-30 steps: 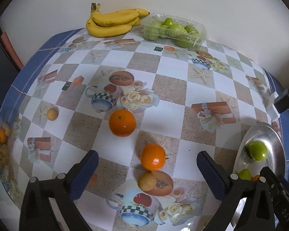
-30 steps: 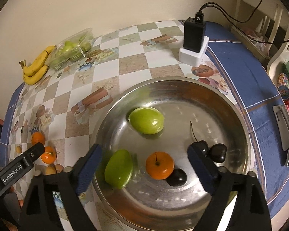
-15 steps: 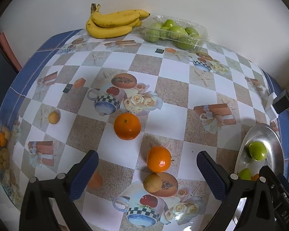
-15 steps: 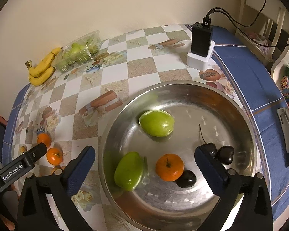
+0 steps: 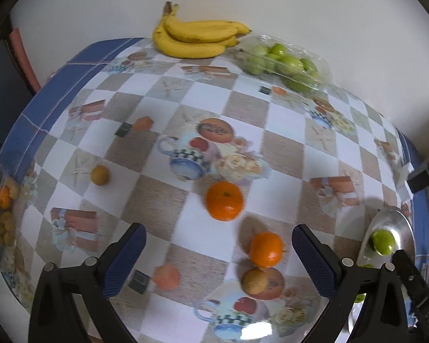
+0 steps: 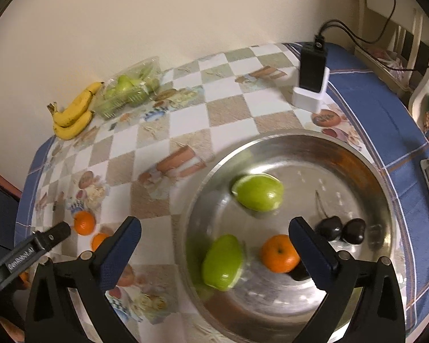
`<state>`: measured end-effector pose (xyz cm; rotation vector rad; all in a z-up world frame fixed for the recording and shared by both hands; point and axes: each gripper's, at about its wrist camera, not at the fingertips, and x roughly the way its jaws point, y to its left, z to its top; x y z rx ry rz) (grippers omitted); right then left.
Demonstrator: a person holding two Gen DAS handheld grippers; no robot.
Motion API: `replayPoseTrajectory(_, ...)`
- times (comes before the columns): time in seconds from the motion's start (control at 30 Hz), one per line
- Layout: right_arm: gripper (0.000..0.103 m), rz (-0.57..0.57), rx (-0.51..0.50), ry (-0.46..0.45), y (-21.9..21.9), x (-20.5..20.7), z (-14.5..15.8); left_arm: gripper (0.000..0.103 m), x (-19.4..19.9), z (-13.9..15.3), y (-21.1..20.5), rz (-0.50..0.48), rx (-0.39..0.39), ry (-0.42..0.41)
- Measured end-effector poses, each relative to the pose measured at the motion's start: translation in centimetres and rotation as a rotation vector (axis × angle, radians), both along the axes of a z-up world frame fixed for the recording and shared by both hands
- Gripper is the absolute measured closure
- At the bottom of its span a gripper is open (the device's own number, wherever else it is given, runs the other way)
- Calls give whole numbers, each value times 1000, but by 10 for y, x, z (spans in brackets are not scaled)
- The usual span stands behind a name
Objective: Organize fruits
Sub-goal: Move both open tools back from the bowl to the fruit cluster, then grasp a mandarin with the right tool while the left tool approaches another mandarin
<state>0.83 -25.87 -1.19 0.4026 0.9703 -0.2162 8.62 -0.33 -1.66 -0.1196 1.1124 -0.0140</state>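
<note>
The step in hand appeared to be collection of the next loose fruit by the left gripper (image 5: 217, 254). For a sound pick, the nearer mandarin (image 5: 266, 249) should be centred between the pads before descent, because the small brown fruit (image 5: 253, 281) lay just beside it and could be knocked away. The farther mandarin (image 5: 224, 201) sat clear of both and offered the easier approach.

The left jaws stood wide apart, holding and touching nothing.

The right gripper (image 6: 214, 253) hung over the steel bowl (image 6: 357, 154). Its jaws had just been opening and stood fully apart, clamped on nothing. Beneath them, inside the bowl, lay a green fruit (image 6: 222, 262) and an orange mandarin (image 6: 278, 253); a second green fruit (image 6: 258, 192) and dark cherries (image 6: 340, 230) also lay inside.
</note>
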Motion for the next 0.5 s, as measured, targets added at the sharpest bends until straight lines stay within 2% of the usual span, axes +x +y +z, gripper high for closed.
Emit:
replayPoseTrajectory(0.2,0,63,14,-21,31,11,5,0,6,-2,31,59,6,2)
replayPoseTrajectory(0.5,0,167,17,-1,83,27,-3,0,13,-4,63,116,-21,-15)
